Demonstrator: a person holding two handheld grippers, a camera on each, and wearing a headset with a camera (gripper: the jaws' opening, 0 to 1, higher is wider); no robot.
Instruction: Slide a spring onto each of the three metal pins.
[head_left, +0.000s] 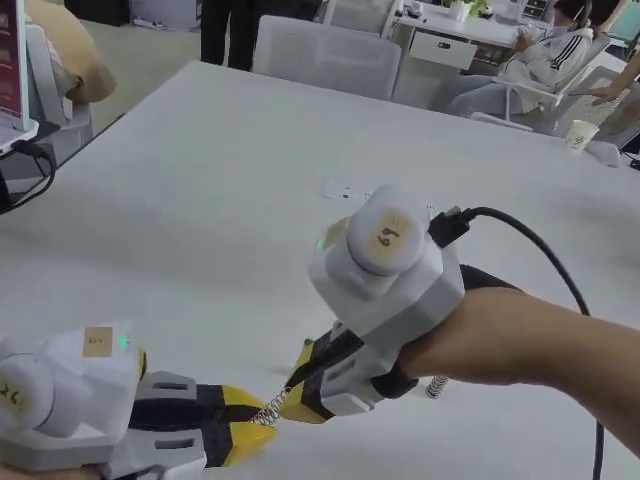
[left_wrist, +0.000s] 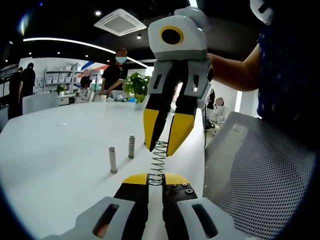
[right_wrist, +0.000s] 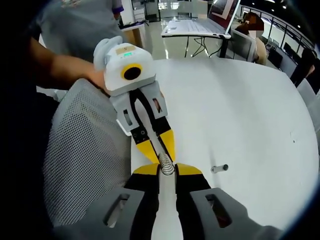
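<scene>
Spring (left_wrist: 157, 165) clamped at both ends, not yet set on a pin.

The left hand-held gripper (left_wrist: 155, 177) is closed on the near end of the coil and the right hand-held gripper (left_wrist: 160, 151) on the far end, near the worktop (left_wrist: 60, 150) edge. A sleeved pin (left_wrist: 131, 146) is seen upright, with a bare pin (left_wrist: 113, 160) standing near it. The second fitting is judged to be in hand. Next, one end must be released and the open coil lined up over the bare pin's top, then lowered straight.
</scene>
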